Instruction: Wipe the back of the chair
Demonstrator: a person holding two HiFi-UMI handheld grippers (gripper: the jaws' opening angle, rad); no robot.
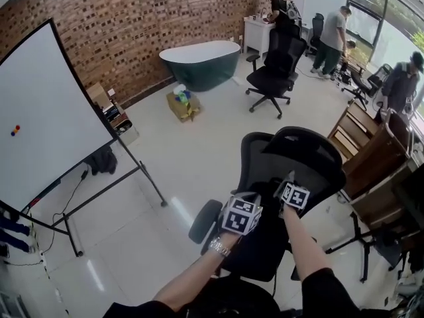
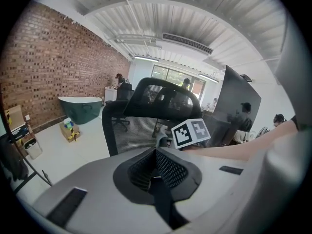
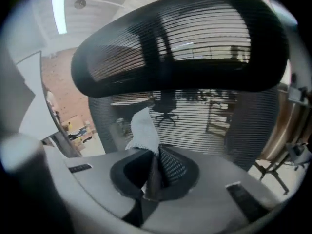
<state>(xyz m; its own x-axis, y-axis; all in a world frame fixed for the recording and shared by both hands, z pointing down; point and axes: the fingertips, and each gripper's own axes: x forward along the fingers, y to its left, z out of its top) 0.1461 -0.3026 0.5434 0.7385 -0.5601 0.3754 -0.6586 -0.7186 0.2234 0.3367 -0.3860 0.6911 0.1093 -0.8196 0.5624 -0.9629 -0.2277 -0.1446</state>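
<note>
One broad whiteboard (image 1: 46, 111) fills the head view's 9 o'clock side, and a dark green tub (image 1: 199, 61) stands against the brick wall at 12 o'clock. Neither has any part in the job.

The black mesh chair (image 1: 291, 158), the thing to be wiped, stands directly in front of the person, from the centre of that view toward 5 o'clock. Its headrest is up and its mesh back is turned to both arms, so the surface is within easy reach.

The left gripper (image 2: 157, 172) hangs at about 6 o'clock in the head view. Its jaws are together on nothing, and it seems to be kept aside as a spare or steadying hand.

The right gripper (image 3: 153, 172), just beside it at 5 o'clock, has its jaws pinched on a white cloth (image 3: 145, 130). A tuft of the cloth sticks up toward 12 o'clock in front of the mesh, below the headrest. The cloth is probably gripped by one corner so its loose end can drag across the weave. Whether it touches the mesh can't be told.
</note>
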